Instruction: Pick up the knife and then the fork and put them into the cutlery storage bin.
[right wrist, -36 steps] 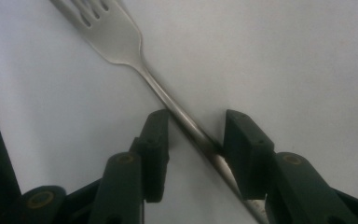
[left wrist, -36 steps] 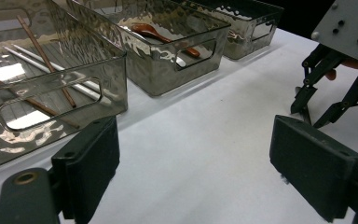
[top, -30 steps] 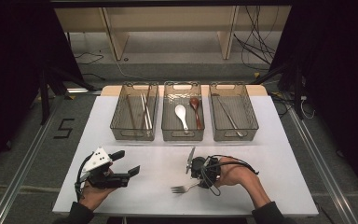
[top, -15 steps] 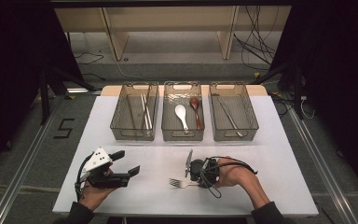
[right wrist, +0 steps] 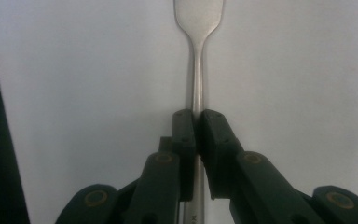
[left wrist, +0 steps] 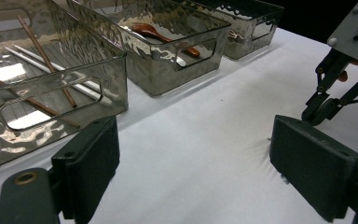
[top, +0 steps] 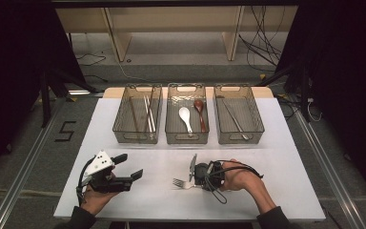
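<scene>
Near the front edge of the white table [top: 286, 157], the right gripper [top: 194, 177] lies low and points to the left. Its two black jaws have just been closing, and now they squeeze the thin handle of a silver fork [top: 180, 183]. From the right gripper view, the fork [right wrist: 197, 56] runs straight up between the jaws, and the pads press on its handle from both sides. The fork lies flat on the table, with its prongs pointing left, away from the hand. A black cable loops around the right hand [top: 238, 175].

On the left side of the table, the left gripper [top: 124, 167] sits in the person's left hand [top: 97, 193]. Its jaws are wide apart, and nothing is between them. From the left gripper view, just white table shows between the two black pads [left wrist: 91, 161].

Farther back, three see-through bins stand in a row, side by side. The left bin [top: 137, 136] holds chopsticks [top: 147, 112], some dark and some pale. The middle bin [top: 187, 137] holds a white spoon [top: 185, 116] and a brown spoon [top: 200, 112] lying next to each other. The right bin [top: 256, 119] holds a thin metal piece [top: 233, 119], but it is too small to tell what kind. The fork is well apart from all three bins.
</scene>
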Motion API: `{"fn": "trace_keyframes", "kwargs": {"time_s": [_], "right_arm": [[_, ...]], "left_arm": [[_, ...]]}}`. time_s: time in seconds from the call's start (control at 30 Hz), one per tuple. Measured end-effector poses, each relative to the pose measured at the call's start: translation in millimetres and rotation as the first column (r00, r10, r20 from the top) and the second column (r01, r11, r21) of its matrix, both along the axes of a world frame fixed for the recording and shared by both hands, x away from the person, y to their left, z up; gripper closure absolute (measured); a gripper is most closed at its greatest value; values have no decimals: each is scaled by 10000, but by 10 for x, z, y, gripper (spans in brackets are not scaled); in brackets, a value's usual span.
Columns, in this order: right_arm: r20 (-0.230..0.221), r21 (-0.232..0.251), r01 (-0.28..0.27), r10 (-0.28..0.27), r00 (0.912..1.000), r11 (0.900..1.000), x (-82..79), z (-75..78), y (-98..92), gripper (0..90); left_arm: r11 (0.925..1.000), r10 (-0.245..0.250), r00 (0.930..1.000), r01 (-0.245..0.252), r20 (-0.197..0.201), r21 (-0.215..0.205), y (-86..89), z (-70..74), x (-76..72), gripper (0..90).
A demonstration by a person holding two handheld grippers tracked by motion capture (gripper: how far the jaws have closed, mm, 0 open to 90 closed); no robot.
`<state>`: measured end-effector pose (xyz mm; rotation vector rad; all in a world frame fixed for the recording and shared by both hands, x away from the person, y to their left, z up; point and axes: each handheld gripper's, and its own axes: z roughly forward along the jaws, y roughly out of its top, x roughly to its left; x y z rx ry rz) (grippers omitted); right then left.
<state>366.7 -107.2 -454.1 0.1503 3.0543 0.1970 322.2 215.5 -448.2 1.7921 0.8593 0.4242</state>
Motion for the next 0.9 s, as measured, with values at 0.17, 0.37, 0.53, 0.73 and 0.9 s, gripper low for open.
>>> {"fn": "trace_keyframes", "kwargs": {"time_s": [0.17,0.37,0.53,0.73,0.9], "right_arm": [[269,583,201,-217,9994,9981,51,76,-68,845],[822,2097,624,-812,9933,9758,134,221,-197,845],[699,3346,1903,-2257,9717,9229,225,348,-338,845],[242,4455,2979,-3440,9387,8443,325,469,-516,845],[-96,5248,3408,-3949,9187,7800,353,562,-647,845]], "left_arm": [[10000,33,10000,-33,-1,-17,9,-1,3,157],[10000,53,10000,-53,28,-38,8,1,-2,157],[10000,59,10000,-59,27,-27,14,-1,-3,157],[10000,75,10000,-75,44,-22,16,0,-7,158],[10000,89,10000,-89,29,-39,4,3,-1,157]]}}
